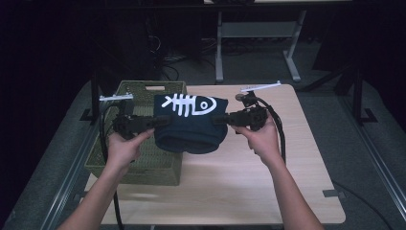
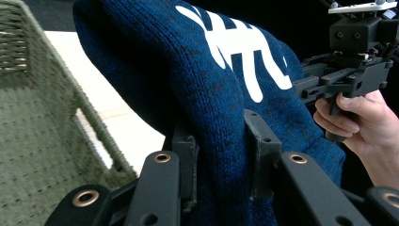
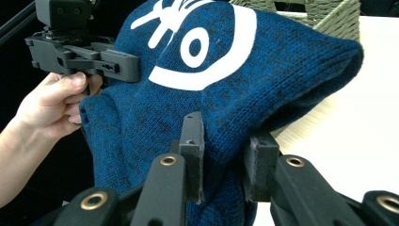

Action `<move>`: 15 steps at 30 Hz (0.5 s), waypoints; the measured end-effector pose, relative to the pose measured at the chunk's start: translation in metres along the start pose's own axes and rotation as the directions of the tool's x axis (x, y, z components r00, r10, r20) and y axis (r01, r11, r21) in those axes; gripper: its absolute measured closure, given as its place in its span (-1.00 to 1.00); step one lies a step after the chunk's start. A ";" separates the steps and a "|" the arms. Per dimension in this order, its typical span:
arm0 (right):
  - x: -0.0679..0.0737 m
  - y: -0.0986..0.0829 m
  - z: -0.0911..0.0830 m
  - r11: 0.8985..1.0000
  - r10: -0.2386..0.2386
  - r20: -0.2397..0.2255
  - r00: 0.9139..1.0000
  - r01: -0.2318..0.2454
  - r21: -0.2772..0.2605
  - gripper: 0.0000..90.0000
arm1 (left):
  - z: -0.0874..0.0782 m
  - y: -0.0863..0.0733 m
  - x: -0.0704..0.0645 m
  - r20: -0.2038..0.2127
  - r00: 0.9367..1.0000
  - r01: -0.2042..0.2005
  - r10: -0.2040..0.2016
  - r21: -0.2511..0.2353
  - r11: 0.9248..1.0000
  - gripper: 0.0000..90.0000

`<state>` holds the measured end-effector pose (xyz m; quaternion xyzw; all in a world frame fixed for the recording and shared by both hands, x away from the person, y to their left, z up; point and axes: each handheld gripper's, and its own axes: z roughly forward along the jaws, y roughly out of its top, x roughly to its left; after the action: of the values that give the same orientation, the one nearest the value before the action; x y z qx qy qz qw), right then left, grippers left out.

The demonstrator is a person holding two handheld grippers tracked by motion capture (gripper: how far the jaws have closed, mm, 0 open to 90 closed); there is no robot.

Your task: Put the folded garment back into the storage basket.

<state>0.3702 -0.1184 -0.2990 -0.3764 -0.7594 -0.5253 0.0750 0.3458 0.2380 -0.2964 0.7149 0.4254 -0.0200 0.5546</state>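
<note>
Right now one dark blue knitted sweater (image 1: pixel 190 123) with a white fish-skeleton print hangs in the air between two grippers, partly over the one green woven basket (image 1: pixel 155 165) at the left of the worktop (image 1: pixel 249 182). The basket's inside, where visible, holds nothing. The left hand-held gripper (image 1: pixel 160 122) is clamped on the sweater's left edge, and the right hand-held gripper (image 1: pixel 219 118) pinches its right edge.

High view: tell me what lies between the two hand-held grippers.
The folded blue sweater with a white fish skeleton, pinched by left hand-held gripper and right hand-held gripper.
</note>
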 end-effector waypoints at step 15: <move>0.009 0.009 0.029 1.000 -0.008 -0.020 1.000 0.009 0.027 0.62 | -0.023 -0.004 0.015 -0.031 0.999 0.022 -0.022 -0.015 1.000 0.56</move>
<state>0.3777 -0.0878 -0.3002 -0.3671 -0.7672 -0.5191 0.0852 0.3422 0.2656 -0.2979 0.7064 0.4418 -0.0120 0.5529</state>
